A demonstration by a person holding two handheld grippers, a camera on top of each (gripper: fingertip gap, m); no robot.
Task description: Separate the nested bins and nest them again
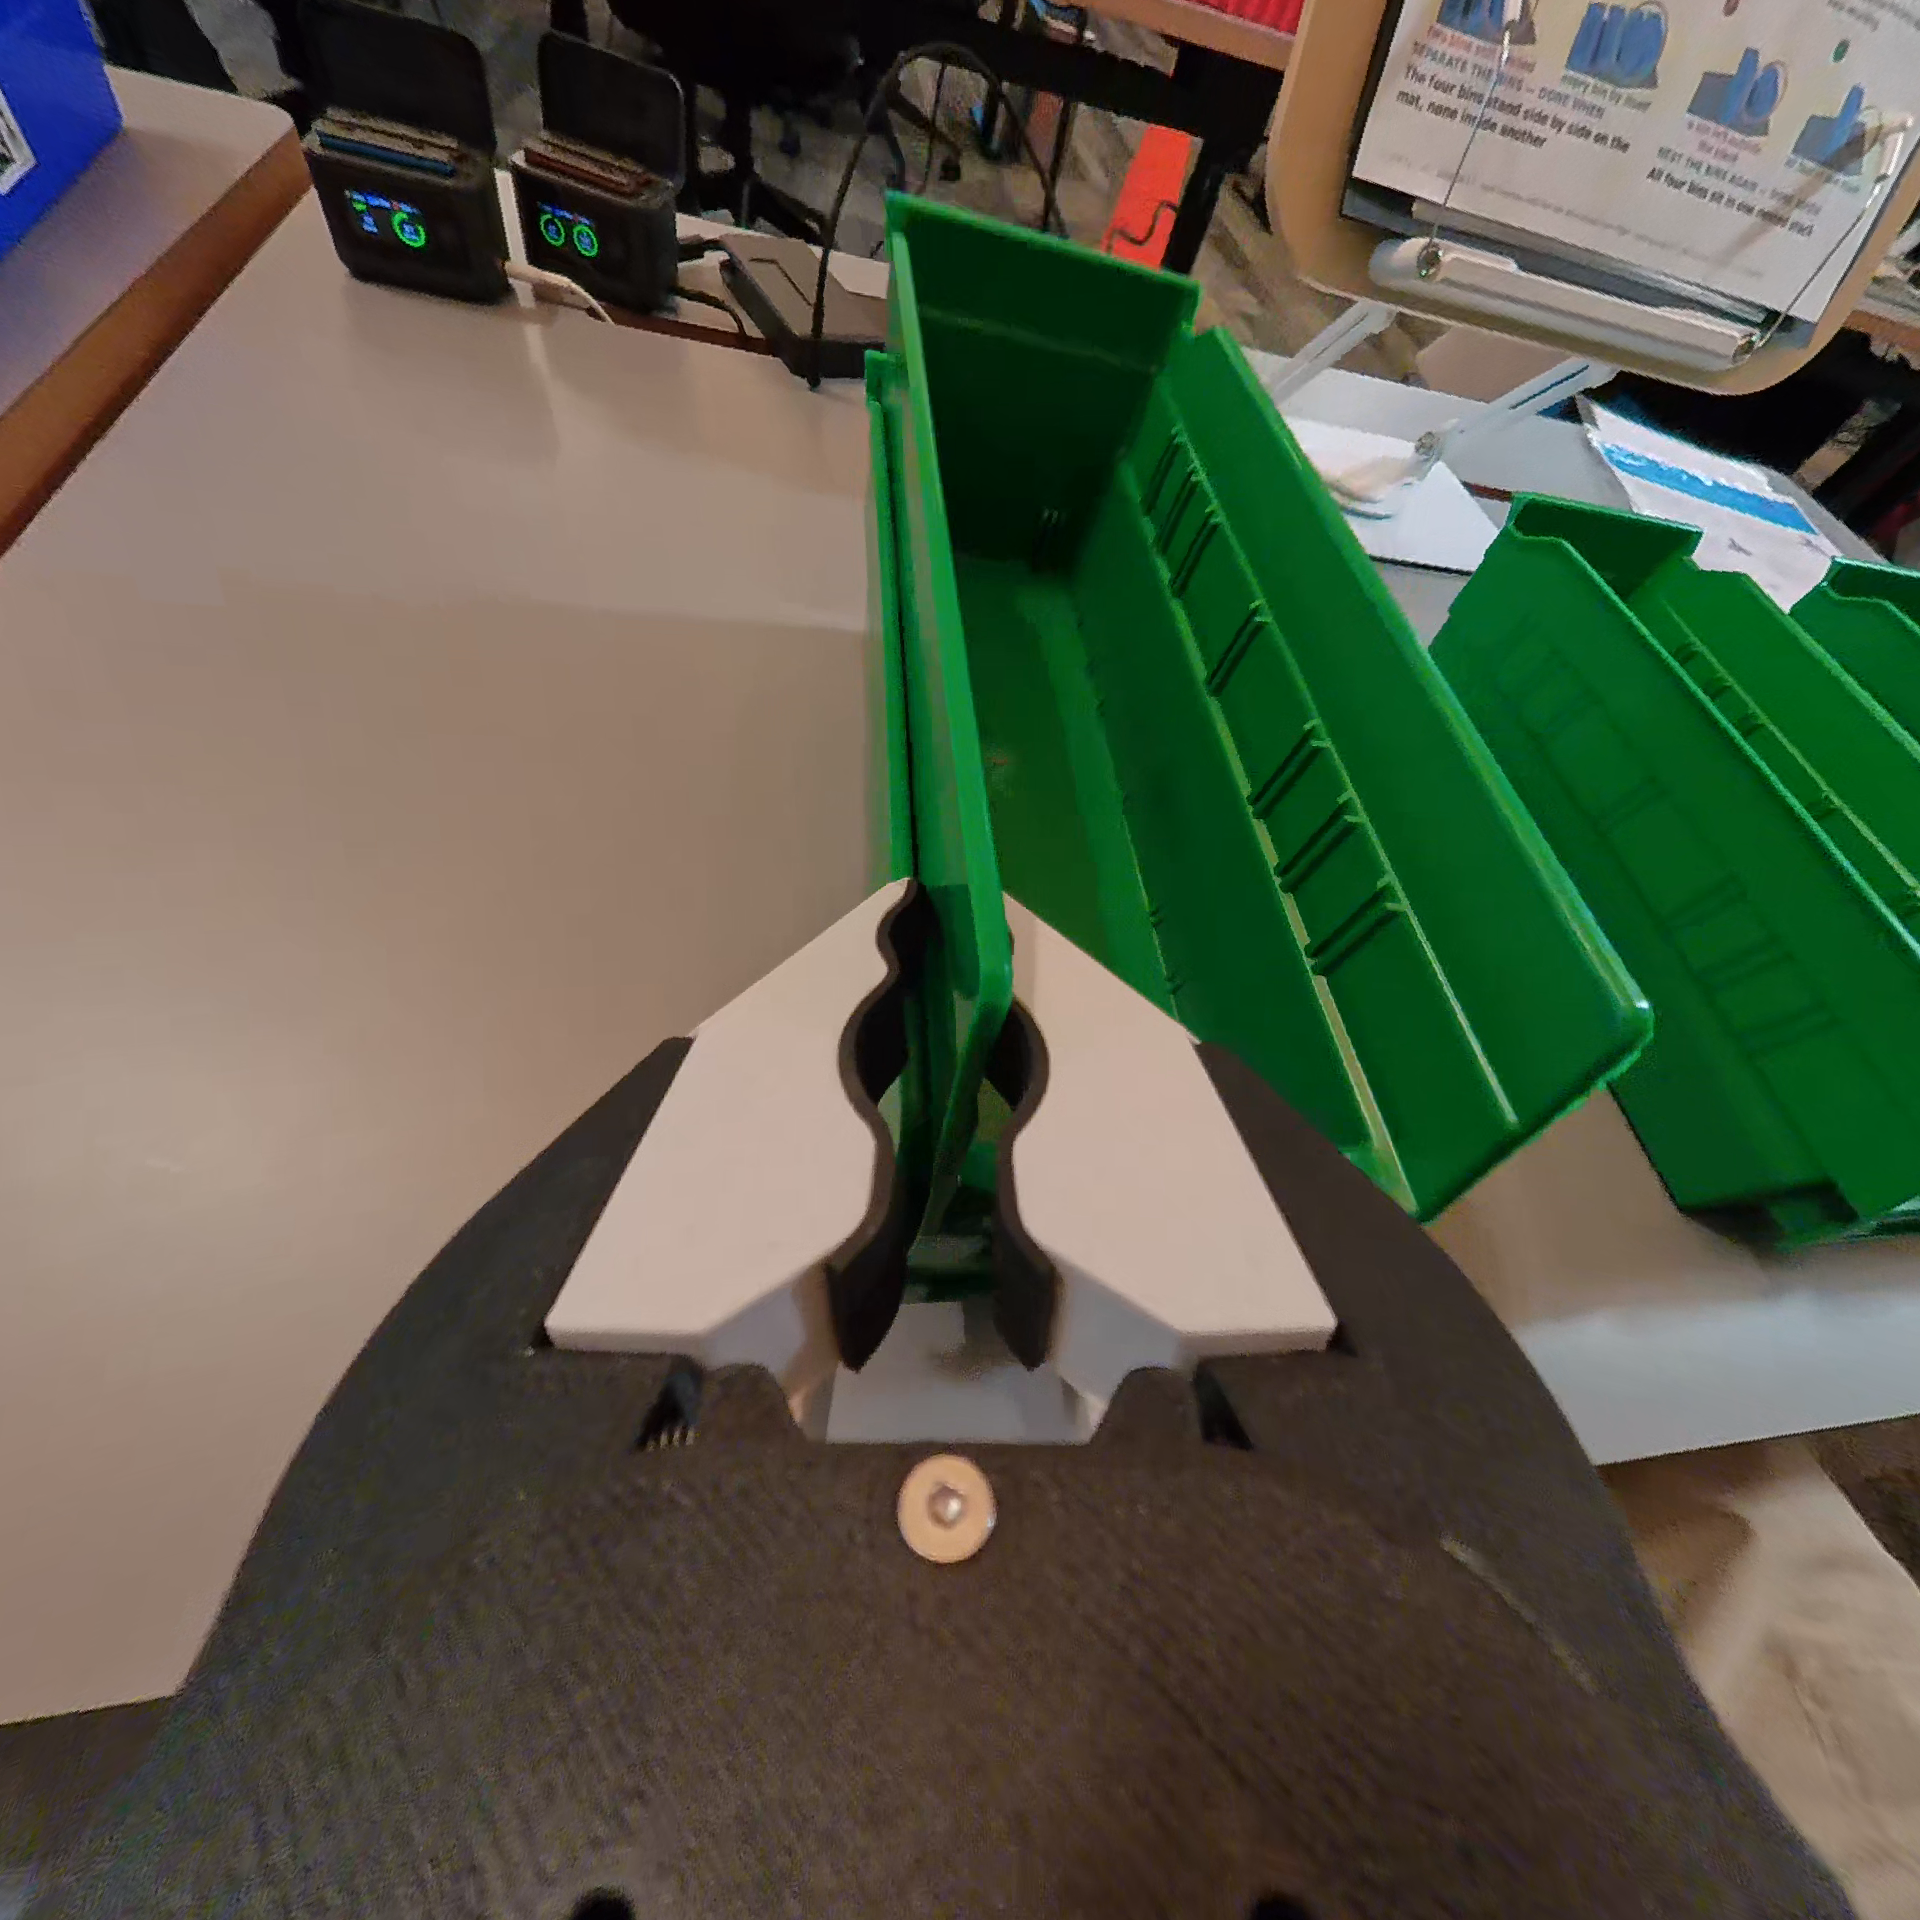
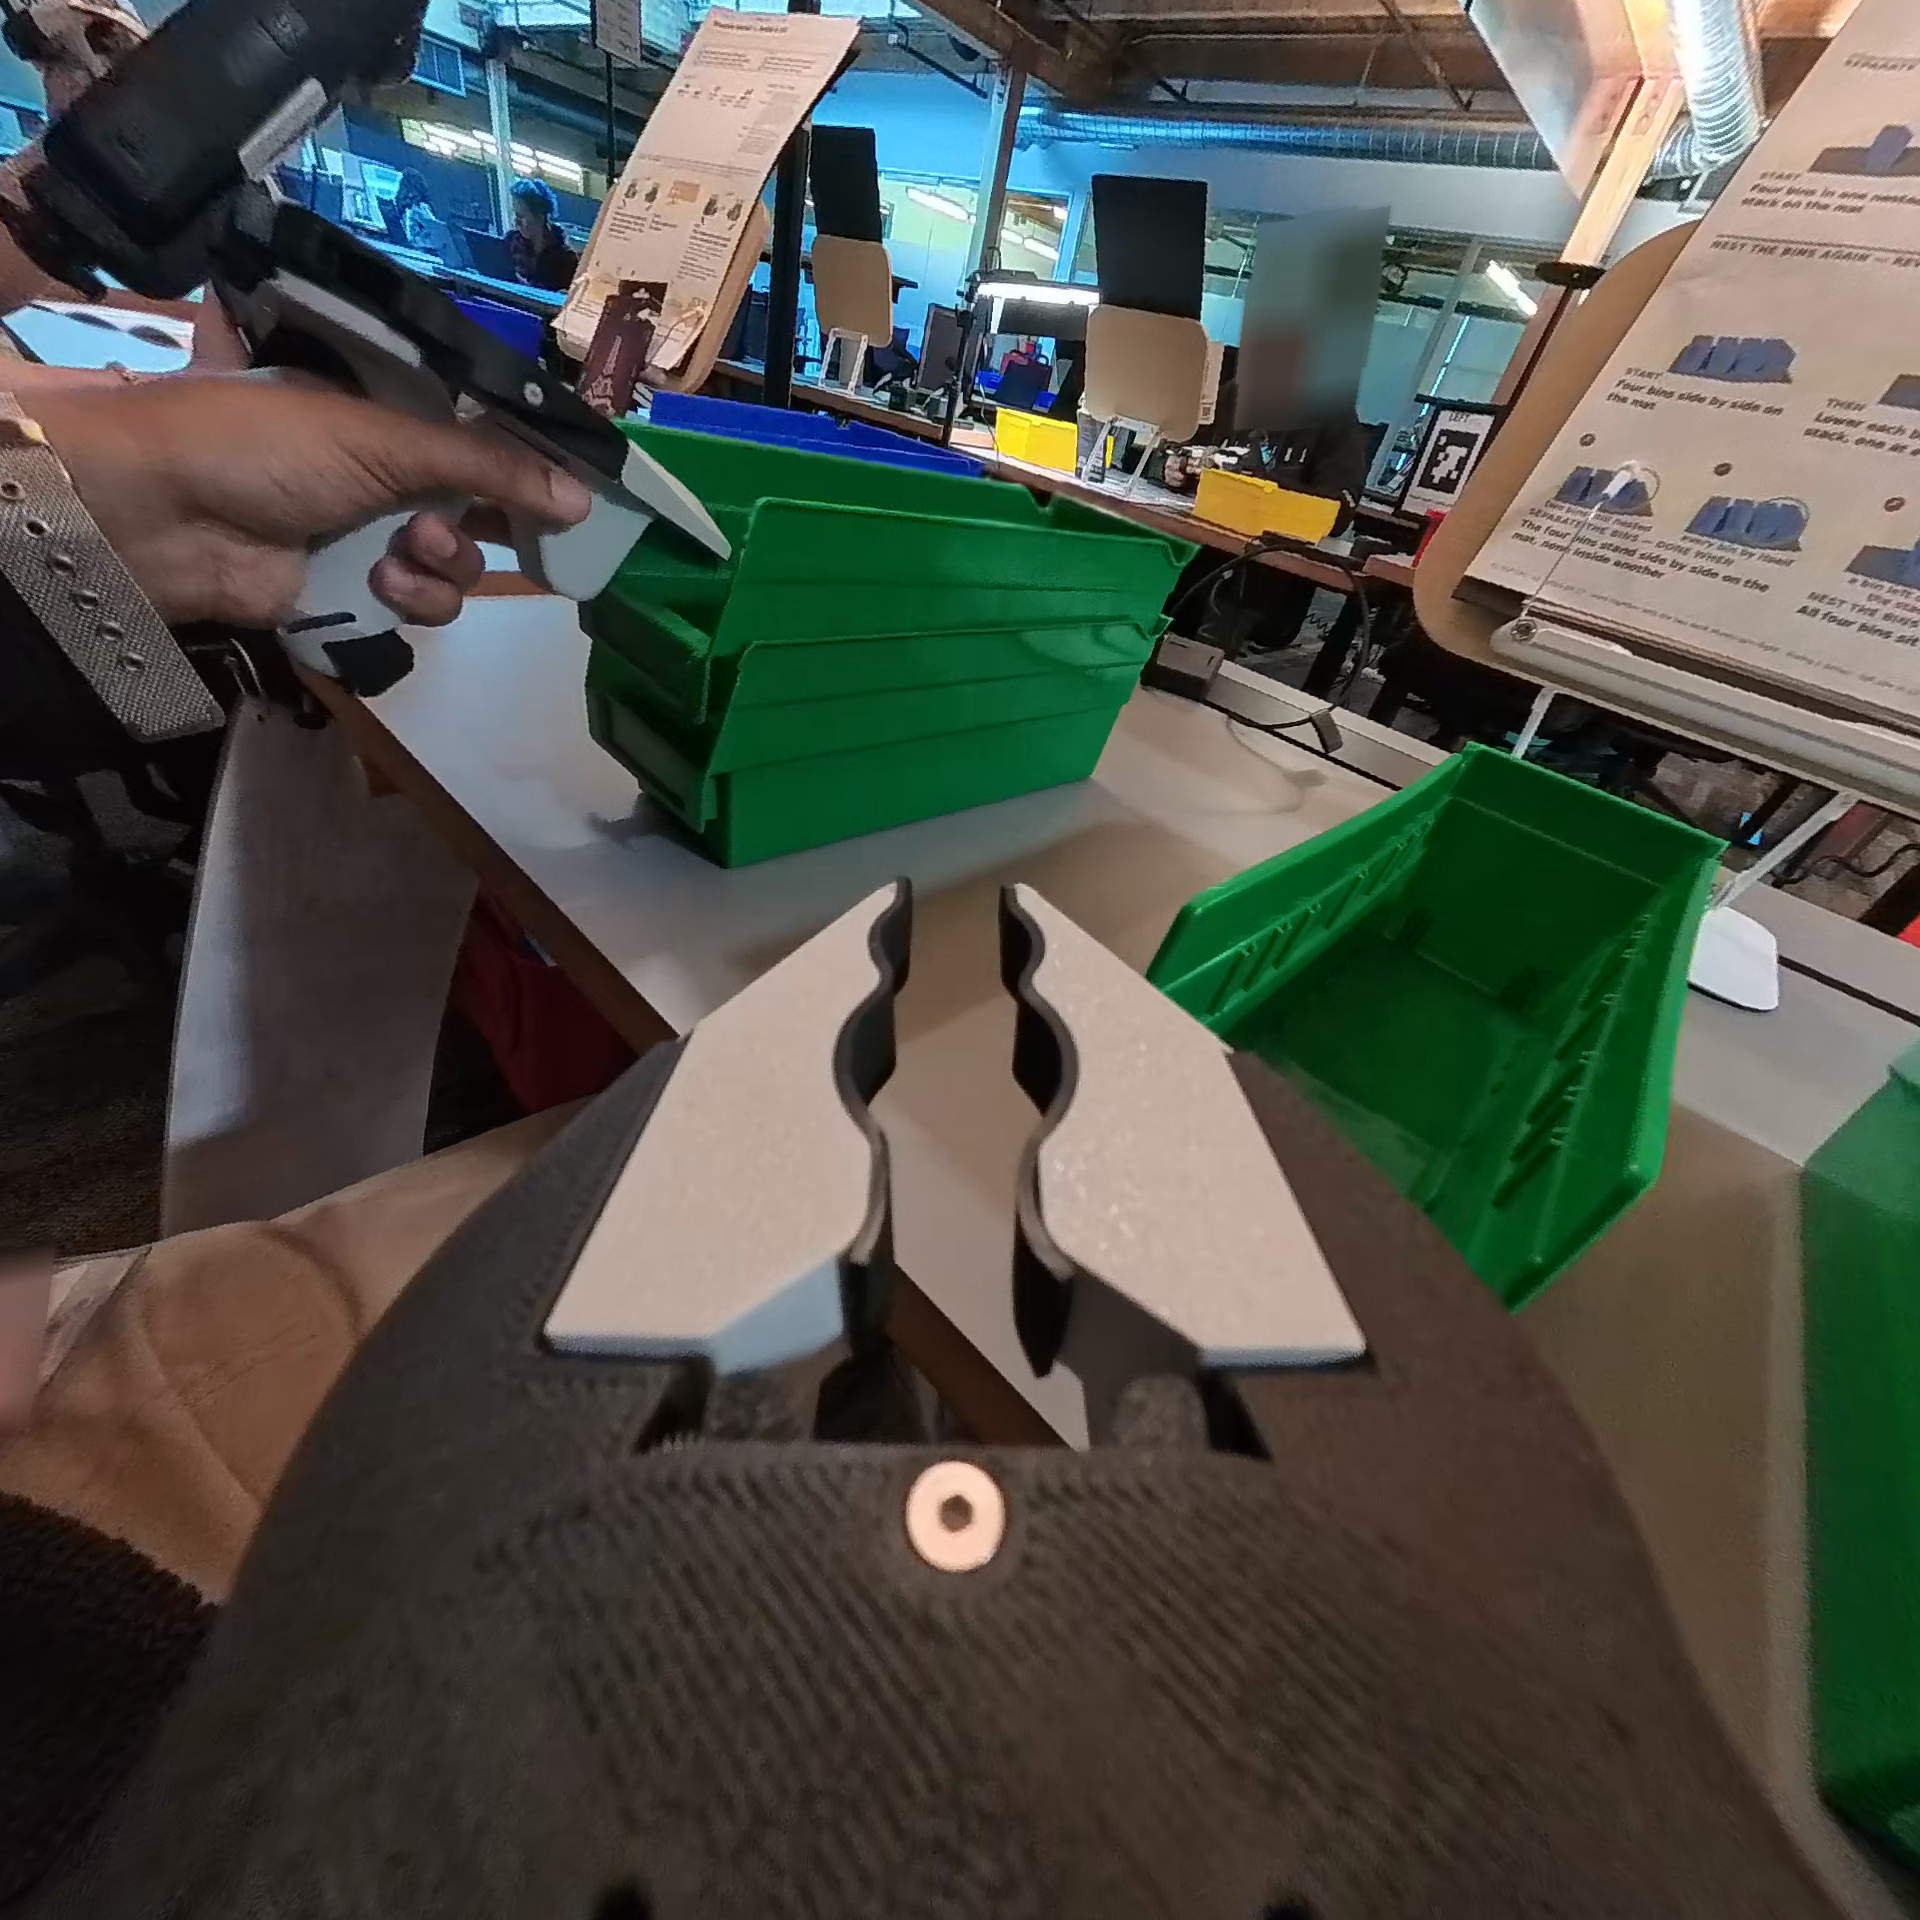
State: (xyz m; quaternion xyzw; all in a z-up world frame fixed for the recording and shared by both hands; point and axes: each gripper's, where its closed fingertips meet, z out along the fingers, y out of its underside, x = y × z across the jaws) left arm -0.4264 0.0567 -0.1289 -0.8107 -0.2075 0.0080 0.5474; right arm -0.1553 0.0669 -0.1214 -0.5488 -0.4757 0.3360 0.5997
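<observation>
Two green bins sit stacked on the counter point(image 2: 582, 883); the left tongs point(image 1: 961, 1039) pinch the top bin's point(image 1: 1060, 665) wall. The right tongs point(image 2: 951, 1049) hang open, holding nothing, near another bin point(image 2: 1475, 1039).

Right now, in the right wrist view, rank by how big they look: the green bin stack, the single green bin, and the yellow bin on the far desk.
1. Green bin stack
2. Single green bin, nearer the camera, so unsure
3. Yellow bin

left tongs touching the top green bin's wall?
Touching. The left wrist view shows the left tongs closed on the top green bin, its side wall pinched between both pads.
</observation>
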